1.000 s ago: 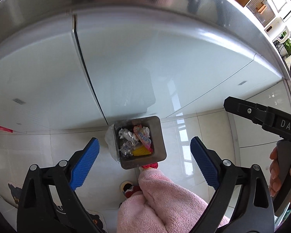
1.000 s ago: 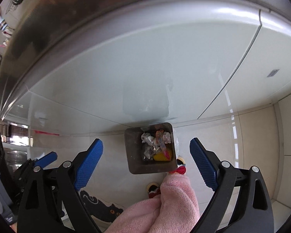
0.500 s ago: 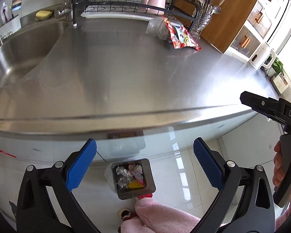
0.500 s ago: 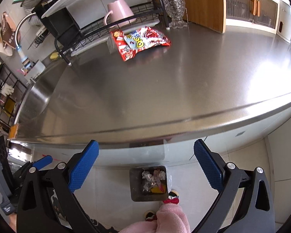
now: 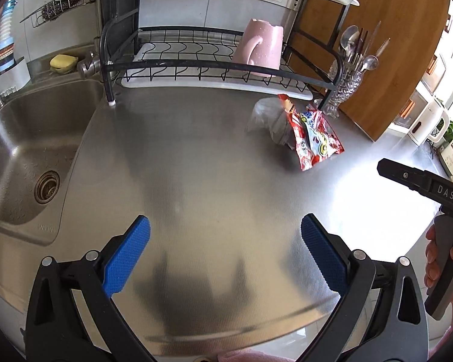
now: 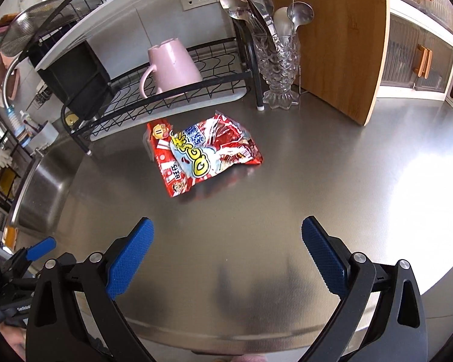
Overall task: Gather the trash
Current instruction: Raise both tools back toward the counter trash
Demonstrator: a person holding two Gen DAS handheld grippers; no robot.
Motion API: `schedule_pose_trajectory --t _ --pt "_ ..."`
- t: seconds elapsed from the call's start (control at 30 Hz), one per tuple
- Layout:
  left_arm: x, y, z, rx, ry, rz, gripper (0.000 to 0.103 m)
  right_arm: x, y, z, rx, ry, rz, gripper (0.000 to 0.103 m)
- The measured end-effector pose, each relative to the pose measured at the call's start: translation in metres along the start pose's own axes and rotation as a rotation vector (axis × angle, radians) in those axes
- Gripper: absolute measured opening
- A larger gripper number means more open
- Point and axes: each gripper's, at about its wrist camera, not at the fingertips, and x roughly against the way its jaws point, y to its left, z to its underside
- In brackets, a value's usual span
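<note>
Both grippers hang above the near edge of the steel table (image 5: 214, 181), pointing down and forward at it. Left gripper (image 5: 225, 259): blue fingers (image 5: 126, 259) spread wide, nothing between them, only bare steel below. Right gripper (image 6: 227, 259): fingers (image 6: 130, 261) likewise wide apart and empty; its jaws have just been opening the last bit. The red snack wrapper (image 6: 202, 154) lies flat on the table, well ahead of both grippers, just in front of the black wire dish rack (image 6: 166, 102). In the left view the same wrapper (image 5: 315, 138) rests against a crumpled clear plastic bag (image 5: 267, 120) on its left side (the bag is barely visible from the right view, hidden behind the wrapper). A pink mug (image 5: 261, 48) stands upside down on the rack. A cut-glass holder (image 6: 279, 69) with spoons stands at the rack's right end, beside a wooden board (image 6: 332, 36) propped upright. The sink (image 5: 30, 150) sits at the table's left, a yellow sponge (image 5: 62, 61) behind it. At the right edge of the left view, a hand (image 5: 444, 259) grips the handle of the right gripper.
</note>
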Motion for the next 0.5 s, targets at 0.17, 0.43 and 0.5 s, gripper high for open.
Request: schedule_pose_trajectory --t 0.17,0.43,0.5 --pt "-0.022 -0.003 -0.034 -0.001 -0.007 -0.012 0.095 -0.031 -0.004 -0.033 0.012 0.017 -0.006 0.099" --pt "-0.05 -0.009 -0.082 -0.001 -0.022 -0.014 0.095 -0.076 -0.006 -0.063 0.033 0.081 -0.032 0.099" --pt "-0.055 -0.012 -0.091 -0.011 -0.026 -0.017 0.095 -0.084 -0.003 -0.066 0.054 0.09 -0.044 0.099"
